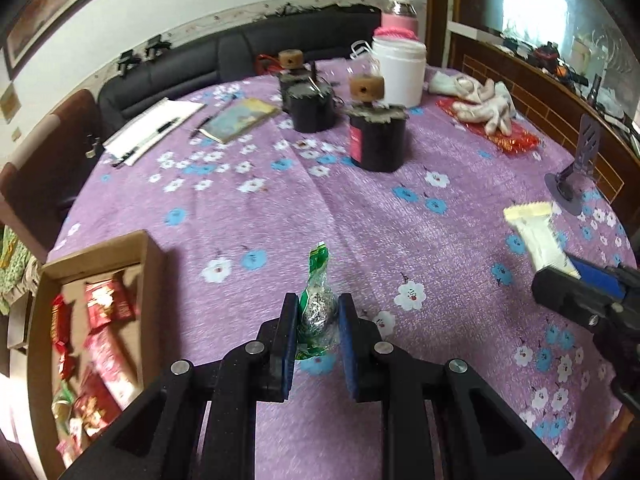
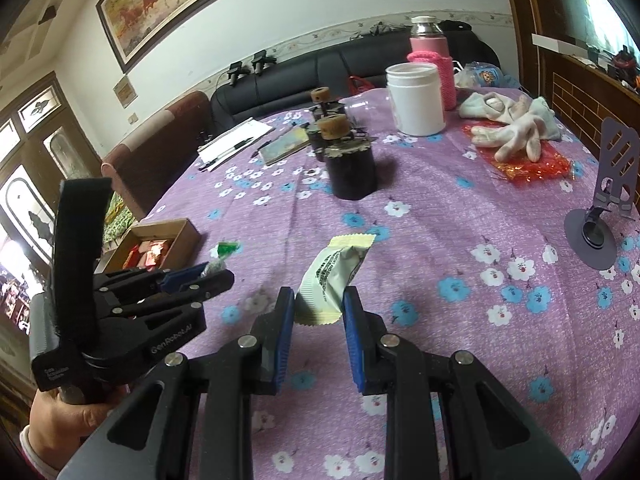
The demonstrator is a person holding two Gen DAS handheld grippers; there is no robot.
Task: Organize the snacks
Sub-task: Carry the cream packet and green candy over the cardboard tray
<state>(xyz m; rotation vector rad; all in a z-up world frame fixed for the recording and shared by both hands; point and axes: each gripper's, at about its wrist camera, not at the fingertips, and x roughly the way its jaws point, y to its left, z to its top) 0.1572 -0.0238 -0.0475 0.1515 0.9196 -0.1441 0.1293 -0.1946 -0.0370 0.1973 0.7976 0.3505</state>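
Snacks sit on a round table under a purple flowered cloth (image 1: 248,216). The left gripper (image 1: 318,316) has its blue pads pressed against a small clear-and-green wrapped sweet (image 1: 318,300), pinching it. The right gripper (image 2: 318,308) clamps the near end of a white snack bar (image 2: 334,276) between its narrowly spaced fingers. A cardboard box (image 1: 154,264) of red-wrapped snacks (image 1: 108,300) stands at the table's left edge.

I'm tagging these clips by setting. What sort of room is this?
Probably a home living or dining room: a dark sofa behind a table with a floral tablecloth, and a framed horse painting on the wall.
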